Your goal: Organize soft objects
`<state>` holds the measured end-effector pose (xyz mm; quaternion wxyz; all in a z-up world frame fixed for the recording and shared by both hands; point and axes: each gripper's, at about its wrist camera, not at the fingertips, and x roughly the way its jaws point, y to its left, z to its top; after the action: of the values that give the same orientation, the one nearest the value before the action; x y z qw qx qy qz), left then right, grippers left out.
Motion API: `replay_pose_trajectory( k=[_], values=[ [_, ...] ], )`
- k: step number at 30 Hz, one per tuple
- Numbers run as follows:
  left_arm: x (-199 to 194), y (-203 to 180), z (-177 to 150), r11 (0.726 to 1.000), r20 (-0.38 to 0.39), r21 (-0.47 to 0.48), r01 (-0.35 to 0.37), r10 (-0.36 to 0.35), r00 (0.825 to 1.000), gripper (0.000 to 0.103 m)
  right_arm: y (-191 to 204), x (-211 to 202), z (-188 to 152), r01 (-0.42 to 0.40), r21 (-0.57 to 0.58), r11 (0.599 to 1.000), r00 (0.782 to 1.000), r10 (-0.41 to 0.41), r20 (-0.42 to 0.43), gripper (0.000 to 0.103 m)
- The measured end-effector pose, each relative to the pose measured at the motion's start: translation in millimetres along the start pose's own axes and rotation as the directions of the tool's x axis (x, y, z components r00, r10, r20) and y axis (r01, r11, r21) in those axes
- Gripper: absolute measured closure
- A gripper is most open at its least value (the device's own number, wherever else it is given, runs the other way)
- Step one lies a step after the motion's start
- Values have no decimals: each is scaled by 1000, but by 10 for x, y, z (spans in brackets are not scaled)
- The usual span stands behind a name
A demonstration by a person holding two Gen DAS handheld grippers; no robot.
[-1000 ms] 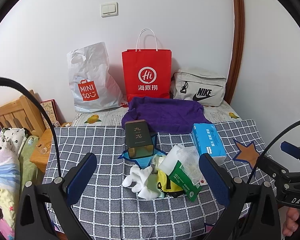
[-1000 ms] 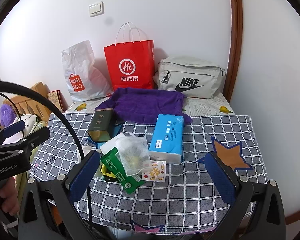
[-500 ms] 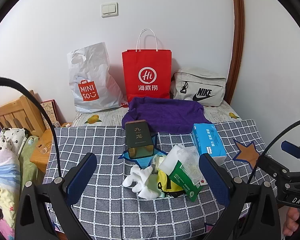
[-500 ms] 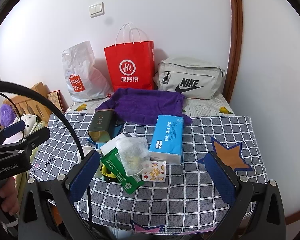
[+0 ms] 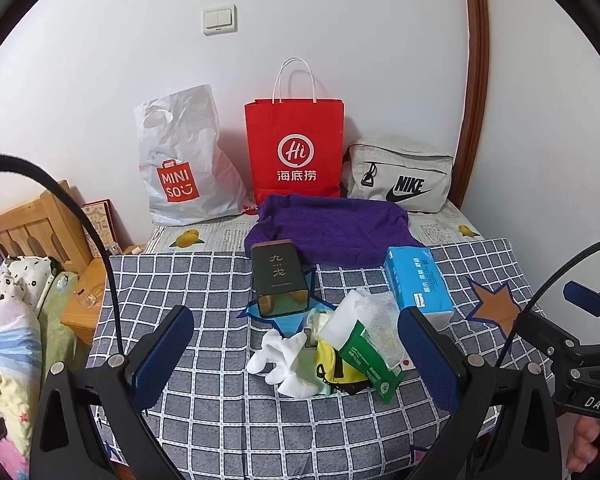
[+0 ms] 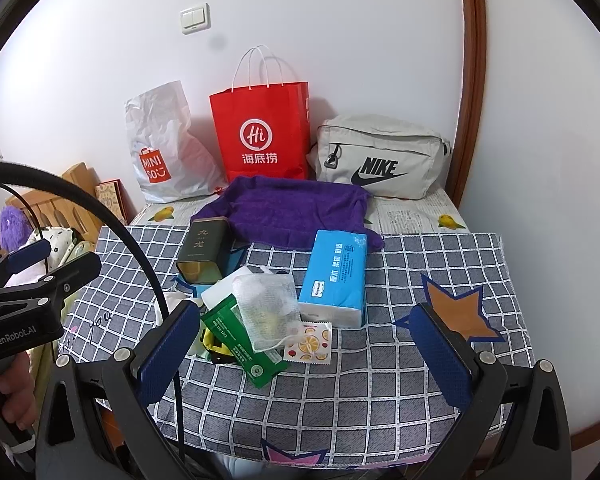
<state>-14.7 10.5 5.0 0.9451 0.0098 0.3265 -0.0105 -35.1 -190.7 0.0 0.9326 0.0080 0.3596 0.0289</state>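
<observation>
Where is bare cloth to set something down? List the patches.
Free: the near strip of checked tablecloth in front of the green packet; the right side around the orange star, beyond the blue tissue pack; the left side, left of the dark tin. Crowded: the middle pile around the white socks.

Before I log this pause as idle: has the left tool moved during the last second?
No. In the left wrist view, the red paper bag and the wall switch sit where they did, so the left tool held position.
</observation>
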Motion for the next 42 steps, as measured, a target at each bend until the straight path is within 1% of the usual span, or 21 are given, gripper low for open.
replay_pose_trajectory(
  k=[8,16,19,21,25,29,31,34,35,37,40,41,42],
  values=[
    [-5,-13,-10,1000,3,-3,6,-6,1000,0,-1,-22,-8,-1,5,1000,1000,1,4,0],
    [26,-30,-35,999,-11,-4,40,-40,999,0,4,-24,-6,-5,5,1000,1000,5,2,0],
    [86,-9,-47,999,-25,-5,50,-50,998,0,10,-19,-5,-9,-3,1000,1000,9,5,0],
    [161,30,-65,999,-41,-11,43,-43,998,0,10,1,-14,-7,-6,1000,1000,7,2,0],
    [407,145,-121,999,-88,-28,35,-38,995,0,1,91,-45,-7,-5,1000,1000,7,-17,0],
    [798,309,-250,998,-175,-63,17,-28,984,0,-7,214,-89,-4,-5,1000,999,3,-42,0],
    [1007,380,-343,997,-220,-79,10,-27,975,0,-14,311,-112,-4,-4,1000,998,4,-62,0],
    [1320,414,-483,997,-281,-75,24,-45,959,0,-39,465,-155,-5,-2,1000,995,5,-96,0],
    [1378,419,-507,997,-289,-76,35,-55,956,0,-50,536,-176,-6,0,1000,994,6,-111,0],
    [1581,413,-584,994,-316,-85,65,-88,945,1,-62,651,-201,-5,2,1000,991,5,-135,0],
    [1792,394,-656,994,-349,-81,69,-93,933,2,-89,839,-239,1,8,1000,985,0,-170,0],
    [1884,376,-687,995,-361,-67,69,-89,929,7,-104,892,-251,0,11,1000,984,2,-179,0],
    [1940,362,-708,997,-369,-54,61,-77,926,20,-124,953,-267,-4,16,1000,982,7,-189,0]
  ],
)
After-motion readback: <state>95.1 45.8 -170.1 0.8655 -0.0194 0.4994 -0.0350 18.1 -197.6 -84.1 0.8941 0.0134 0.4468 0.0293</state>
